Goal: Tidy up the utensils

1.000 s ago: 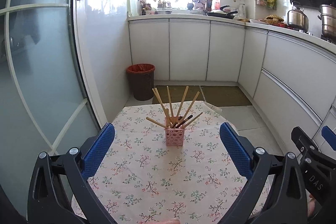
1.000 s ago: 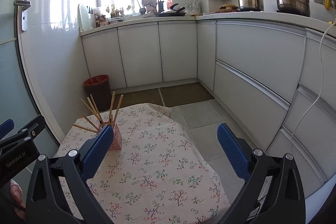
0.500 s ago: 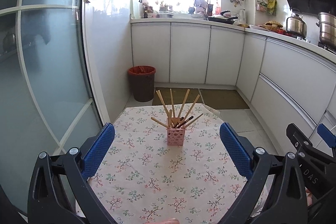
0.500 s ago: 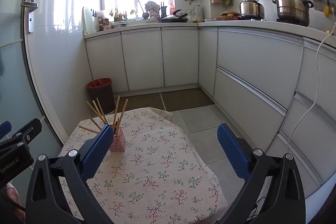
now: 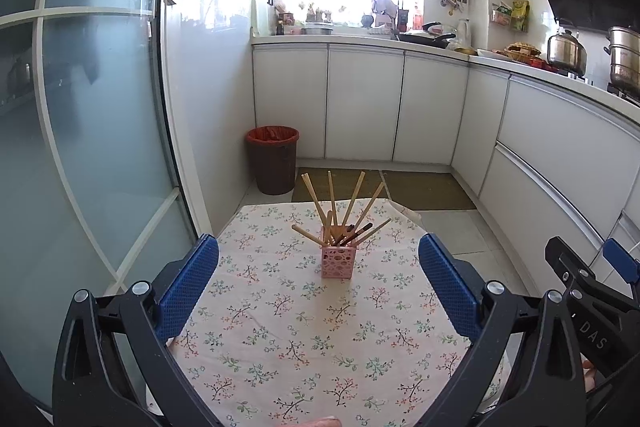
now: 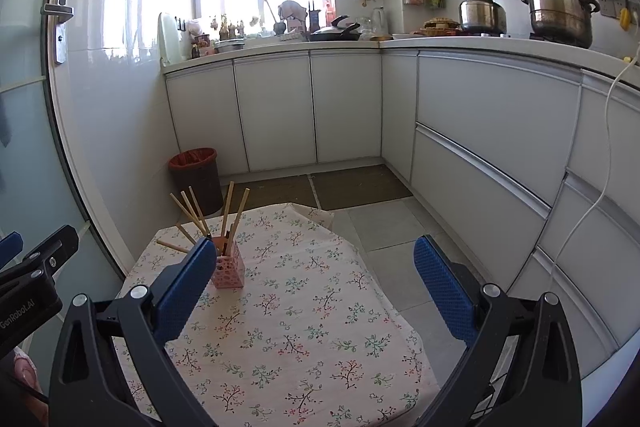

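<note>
A pink lattice utensil holder (image 5: pixel 338 262) stands on the floral tablecloth (image 5: pixel 280 327), holding several wooden chopsticks (image 5: pixel 352 203) that fan outward and a dark utensil. My left gripper (image 5: pixel 318 287) is open and empty, well back from the holder and centred on it. My right gripper (image 6: pixel 310 289) is open and empty; the holder (image 6: pixel 229 269) sits just behind its left finger (image 6: pixel 182 291). Each gripper shows at the edge of the other's view.
The table (image 6: pixel 280 307) is small; its far and right edges drop to the tiled floor. A frosted glass door (image 5: pixel 80 147) is close on the left. A brown bin (image 5: pixel 273 159) stands beyond the table. White cabinets (image 6: pixel 480 147) run along the back and right.
Both grippers have pulled back and risen a little, so the holder looks smaller and farther away. Both stayed open. The holder and chopsticks have not moved.
</note>
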`<state>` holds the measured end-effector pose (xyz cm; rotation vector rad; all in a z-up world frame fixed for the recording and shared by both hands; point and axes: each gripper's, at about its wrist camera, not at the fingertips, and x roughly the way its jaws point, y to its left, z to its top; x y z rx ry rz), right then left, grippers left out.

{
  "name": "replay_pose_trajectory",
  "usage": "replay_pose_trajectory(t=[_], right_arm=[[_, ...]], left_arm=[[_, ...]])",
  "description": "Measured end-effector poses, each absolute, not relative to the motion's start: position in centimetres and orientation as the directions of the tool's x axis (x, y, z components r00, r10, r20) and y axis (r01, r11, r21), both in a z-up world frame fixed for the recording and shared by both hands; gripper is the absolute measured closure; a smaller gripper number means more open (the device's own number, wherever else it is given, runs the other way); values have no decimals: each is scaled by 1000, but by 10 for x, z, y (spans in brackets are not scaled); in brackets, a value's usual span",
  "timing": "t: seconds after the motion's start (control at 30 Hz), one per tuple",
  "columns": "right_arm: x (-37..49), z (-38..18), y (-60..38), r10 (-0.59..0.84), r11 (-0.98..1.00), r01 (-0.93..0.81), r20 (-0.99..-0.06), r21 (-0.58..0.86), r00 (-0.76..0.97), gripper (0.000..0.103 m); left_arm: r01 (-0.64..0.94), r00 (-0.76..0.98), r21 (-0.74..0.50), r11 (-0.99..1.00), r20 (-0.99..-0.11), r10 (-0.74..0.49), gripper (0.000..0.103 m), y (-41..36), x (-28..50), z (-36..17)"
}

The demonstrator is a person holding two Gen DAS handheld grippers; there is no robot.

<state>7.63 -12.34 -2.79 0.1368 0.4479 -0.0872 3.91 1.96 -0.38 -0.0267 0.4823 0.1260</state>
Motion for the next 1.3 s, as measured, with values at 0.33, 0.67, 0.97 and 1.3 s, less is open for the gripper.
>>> replay_pose_trajectory(t=[0.33, 0.67, 0.97, 1.3], right_arm=[[78, -30, -126, -45, 986, 111, -445, 123, 894, 7], [81, -31, -130, -33, 986, 105, -458, 132, 888, 7], [81, -31, -130, -34, 986, 106, -457, 131, 889, 7], [79, -29, -130, -37, 985, 109, -455, 133, 890, 7]], left_arm=[[-128, 874, 1, 992, -473, 113, 7, 21, 42, -3], [-131, 869, -1, 991, -481, 114, 7, 21, 44, -5], [-135, 868, -5, 991, -484, 115, 7, 22, 44, -4], [-129, 870, -5, 992, -481, 110, 7, 21, 43, -3]])
